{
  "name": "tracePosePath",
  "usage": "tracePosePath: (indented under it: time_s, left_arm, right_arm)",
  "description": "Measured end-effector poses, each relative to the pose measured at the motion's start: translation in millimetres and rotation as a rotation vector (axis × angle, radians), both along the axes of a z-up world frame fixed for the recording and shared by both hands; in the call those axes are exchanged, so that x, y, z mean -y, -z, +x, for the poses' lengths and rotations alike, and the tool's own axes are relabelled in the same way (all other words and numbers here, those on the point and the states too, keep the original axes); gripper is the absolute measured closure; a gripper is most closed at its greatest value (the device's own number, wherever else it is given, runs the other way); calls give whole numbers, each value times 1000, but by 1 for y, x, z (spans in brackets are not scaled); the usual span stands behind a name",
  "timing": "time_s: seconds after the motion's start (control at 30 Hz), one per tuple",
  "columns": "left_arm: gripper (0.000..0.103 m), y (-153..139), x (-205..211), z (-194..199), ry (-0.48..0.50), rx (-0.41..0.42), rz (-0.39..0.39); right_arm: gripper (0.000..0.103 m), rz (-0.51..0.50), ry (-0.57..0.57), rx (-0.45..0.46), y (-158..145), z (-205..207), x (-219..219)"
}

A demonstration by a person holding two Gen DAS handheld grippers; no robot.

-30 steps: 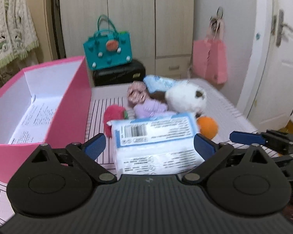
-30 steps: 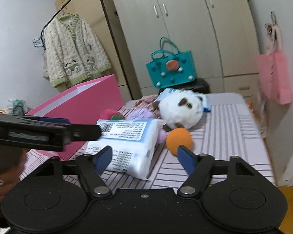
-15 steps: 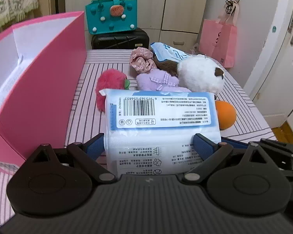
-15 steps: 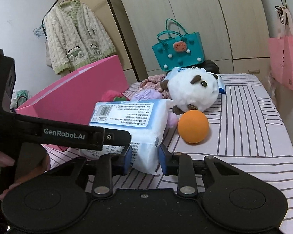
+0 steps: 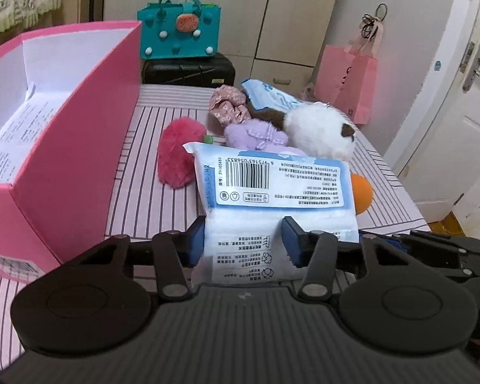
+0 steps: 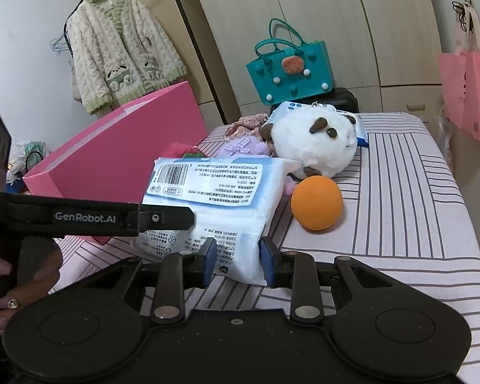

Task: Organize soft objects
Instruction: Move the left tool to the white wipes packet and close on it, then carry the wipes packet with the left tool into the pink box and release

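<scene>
Both grippers clamp one soft white-and-blue plastic tissue pack [image 5: 273, 192]: left gripper [image 5: 243, 240] has just been closing, pads now denting the pack's near end; right gripper [image 6: 235, 260] pinches its near right corner. Pack sits near edge of striped pink bedsheet [image 6: 400, 192], just beside open pink cardboard box [image 5: 80, 121]. Best move, probably: lift level with both hands, clear the box wall, lower inside. Left view alone shows box's white interior; right view alone shows left gripper's arm and the person's fingers [image 6: 3, 304].
</scene>
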State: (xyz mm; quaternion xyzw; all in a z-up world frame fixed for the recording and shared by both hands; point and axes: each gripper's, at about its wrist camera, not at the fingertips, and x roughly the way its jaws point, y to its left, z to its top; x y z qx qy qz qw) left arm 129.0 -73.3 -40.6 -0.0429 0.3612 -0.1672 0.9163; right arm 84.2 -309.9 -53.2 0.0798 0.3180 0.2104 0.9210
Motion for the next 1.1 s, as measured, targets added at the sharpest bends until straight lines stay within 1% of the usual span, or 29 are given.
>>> tracePosePath:
  time_s: [0.13,0.23,0.37,0.43,0.53,0.57,0.67,0.8,0.97,1.07,1.1]
  left_arm:
    - [56,-6,0,-5,25,7,7]
    - [56,-14,1,-10,59,10,22]
    - [56,-31,1,-20,99,63,61]
    - [56,-42,-3,-23,122,77,58]
    - [56,-57,-12,-25,141,80,52]
    - [56,-62,-15,-27,141,91,61]
    - [60,-77,-23,-34,139,122,91]
    - [61,-100,-47,-39,146,145,67]
    - [61,-120,-75,-43,95,230,85]
    - [61,-131,-95,-35,62,244,96]
    - [61,-134,-99,-30,57,251,111]
  right_arm:
    - [67,-17,1,-9,-8,-3,-3]
    - [60,-35,-11,-11,-17,-6,-6]
    - [56,-65,-31,-7,-33,-10,-14]
    - [52,-72,-36,-5,-42,-12,-18]
    - [51,-87,-47,5,-55,-15,-24]
    - [51,-83,-55,5,-61,-15,-26]
    - [51,-79,-76,17,-78,-16,-34]
    - [48,-113,-120,73,-100,-18,-52]
    - [48,-162,-187,142,-119,-11,-86]
    - [47,-181,-230,167,-129,2,-107]
    - [47,-189,-250,171,-132,8,-114]
